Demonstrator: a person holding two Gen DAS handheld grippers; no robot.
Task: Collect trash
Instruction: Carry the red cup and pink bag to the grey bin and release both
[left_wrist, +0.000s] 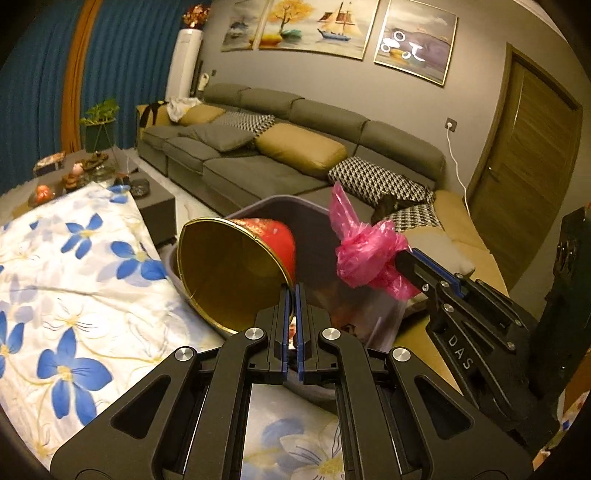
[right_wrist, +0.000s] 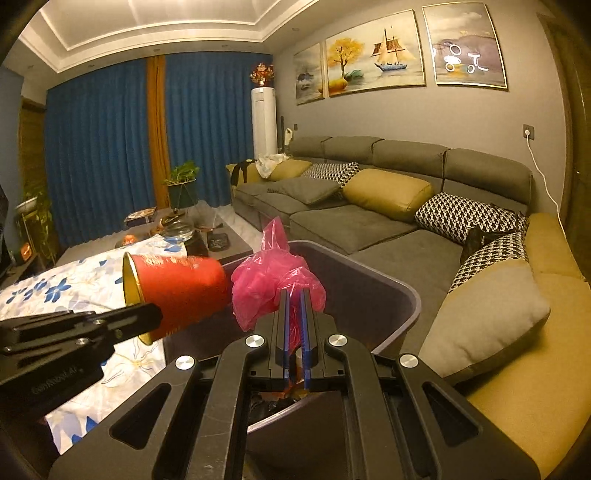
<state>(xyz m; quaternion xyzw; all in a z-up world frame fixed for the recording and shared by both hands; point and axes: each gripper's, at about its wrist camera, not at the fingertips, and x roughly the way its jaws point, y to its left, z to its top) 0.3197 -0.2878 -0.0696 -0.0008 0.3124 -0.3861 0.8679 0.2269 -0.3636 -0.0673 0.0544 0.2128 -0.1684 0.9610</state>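
My left gripper (left_wrist: 291, 291) is shut on the rim of a red paper cup (left_wrist: 236, 269) with a gold inside, held tilted over the grey trash bin (left_wrist: 280, 206). The cup also shows in the right wrist view (right_wrist: 181, 288), pinched by the left gripper (right_wrist: 151, 317). My right gripper (right_wrist: 293, 295) is shut on a crumpled pink plastic bag (right_wrist: 273, 280) above the bin (right_wrist: 388, 288). The bag (left_wrist: 365, 254) and right gripper (left_wrist: 400, 258) show in the left wrist view. Dark trash lies in the bin's bottom.
A table with a white cloth with blue flowers (left_wrist: 74, 277) stands left of the bin. A grey sofa (right_wrist: 369, 221) with yellow and patterned cushions runs behind and to the right. A low coffee table (right_wrist: 177, 229) with small items stands farther back.
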